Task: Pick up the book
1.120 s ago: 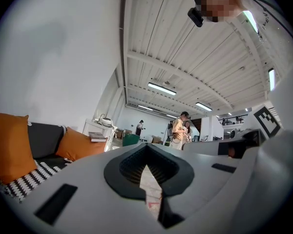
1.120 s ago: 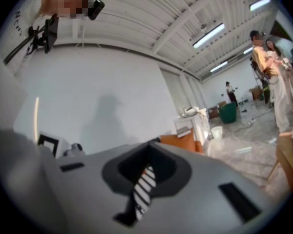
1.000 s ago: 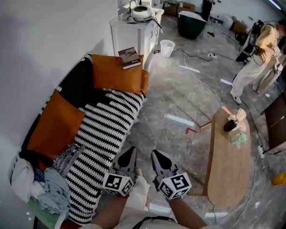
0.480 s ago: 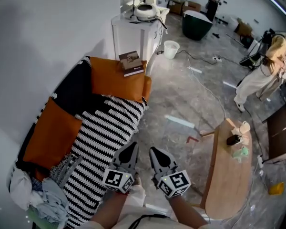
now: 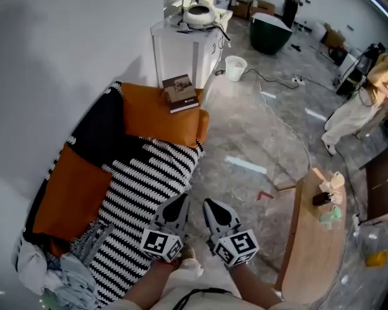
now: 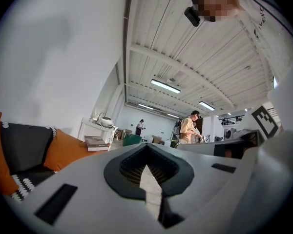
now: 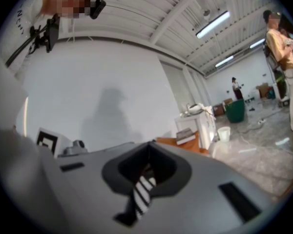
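Observation:
The book [image 5: 181,92] is brown with a white spine and lies flat on an orange cushion [image 5: 158,115] at the far end of the sofa. In the left gripper view the book [image 6: 96,143] shows small at the left, and in the right gripper view the book [image 7: 185,136] is far ahead. My left gripper [image 5: 178,204] and right gripper [image 5: 211,206] are held side by side at the bottom of the head view, over the edge of the striped blanket [image 5: 142,186]. Both point toward the book from well short of it. Both are shut, with nothing in them.
A white cabinet [image 5: 187,50] with a cooker [image 5: 199,15] on top stands just beyond the cushion, a white bucket [image 5: 235,68] beside it. A long wooden table [image 5: 313,237] lies to the right. A person [image 5: 362,102] stands at far right, and cables cross the floor.
Both grippers have advanced along the sofa toward the book, which now sits lower and nearer in the head view. The jaws stayed shut.

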Tool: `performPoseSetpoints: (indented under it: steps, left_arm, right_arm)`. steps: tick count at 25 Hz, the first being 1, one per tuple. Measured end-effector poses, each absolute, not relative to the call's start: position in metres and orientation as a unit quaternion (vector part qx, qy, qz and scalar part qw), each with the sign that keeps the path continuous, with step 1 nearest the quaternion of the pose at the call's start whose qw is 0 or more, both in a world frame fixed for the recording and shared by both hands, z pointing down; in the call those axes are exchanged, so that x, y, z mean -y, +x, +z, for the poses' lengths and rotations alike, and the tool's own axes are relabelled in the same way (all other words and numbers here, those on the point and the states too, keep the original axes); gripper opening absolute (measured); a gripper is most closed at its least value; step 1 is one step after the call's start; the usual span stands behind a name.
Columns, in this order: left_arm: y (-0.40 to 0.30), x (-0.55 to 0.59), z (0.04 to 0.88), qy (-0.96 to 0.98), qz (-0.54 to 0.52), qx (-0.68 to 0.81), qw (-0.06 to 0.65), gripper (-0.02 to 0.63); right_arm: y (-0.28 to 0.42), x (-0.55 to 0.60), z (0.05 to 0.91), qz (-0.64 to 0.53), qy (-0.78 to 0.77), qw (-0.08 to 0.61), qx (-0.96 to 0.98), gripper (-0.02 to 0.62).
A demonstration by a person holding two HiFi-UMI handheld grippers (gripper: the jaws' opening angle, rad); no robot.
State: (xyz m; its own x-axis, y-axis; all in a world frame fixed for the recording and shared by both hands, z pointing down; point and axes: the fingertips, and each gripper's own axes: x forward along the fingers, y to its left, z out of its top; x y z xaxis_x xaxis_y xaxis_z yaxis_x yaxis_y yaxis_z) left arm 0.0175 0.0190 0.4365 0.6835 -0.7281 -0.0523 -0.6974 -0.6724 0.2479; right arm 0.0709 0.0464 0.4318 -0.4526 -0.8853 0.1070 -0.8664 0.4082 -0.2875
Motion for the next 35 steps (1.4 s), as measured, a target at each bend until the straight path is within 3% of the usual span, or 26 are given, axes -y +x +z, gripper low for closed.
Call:
performPoseSetpoints:
  steps: [22, 35]
  left_arm:
    - [0.014, 0.05, 0.454, 0.909, -0.079, 0.389, 0.13, 0.021]
    - [0.015, 0.152, 0.465, 0.89, -0.076, 0.43, 0.133, 0.021]
  right_arm:
    - [0.057, 0.035, 0.441, -0.156, -0.5, 0.026, -0.851, 0.014]
    - [0.061, 0.136, 0.452, -0.164, -0.465, 0.018, -0.87, 0.014]
